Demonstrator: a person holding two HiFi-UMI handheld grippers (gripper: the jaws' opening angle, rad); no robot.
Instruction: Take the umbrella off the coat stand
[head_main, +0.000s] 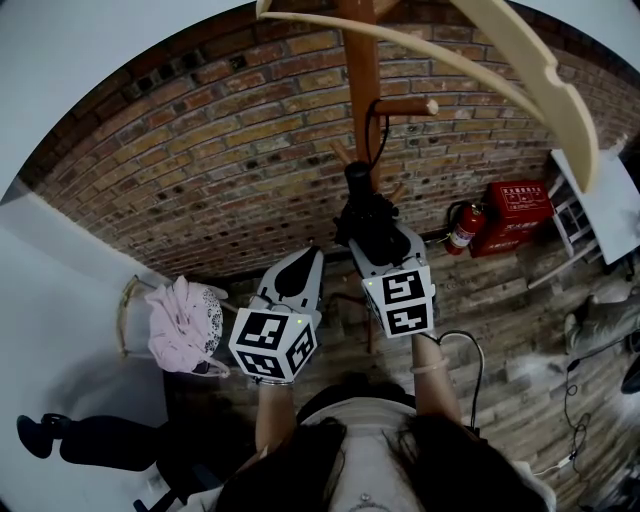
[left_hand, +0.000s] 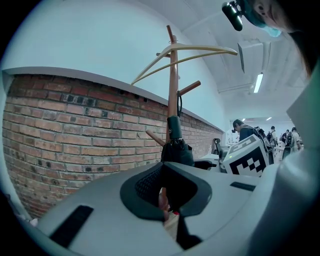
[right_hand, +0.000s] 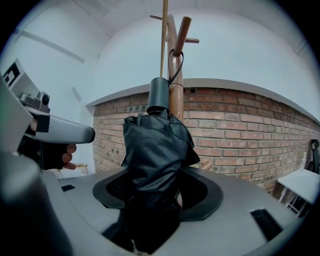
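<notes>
Umbrella (right_hand: 152, 160) hangs handle-up by its strap (right_hand: 176, 65) from a peg (head_main: 405, 106) of the coat stand (head_main: 358, 90). The folded canopy lies against the post.

Right gripper (head_main: 382, 245): fingers clenched on the canopy bundle, and fabric bulges above them. Left gripper (head_main: 300, 265): fingers closed on nothing, just beside the right one and clear of the stand.

Handling, my estimate:
- Light.
- Canopy is soft, slick cloth over a stiff core, so it will squash and may slide in the grip.
- The hard handle (right_hand: 159, 95) above the bundle would give a surer hold.
- The strap is limp. It should come free only by going up and out over the peg's knobbed end.

Room:
- Brick wall (head_main: 220, 170) is close behind the post.
- Hanger (head_main: 520, 60) arches overhead.
- Short peg stubs (head_main: 340, 152) sit beside the canopy.
- There is open space on my side of the stand.
</notes>
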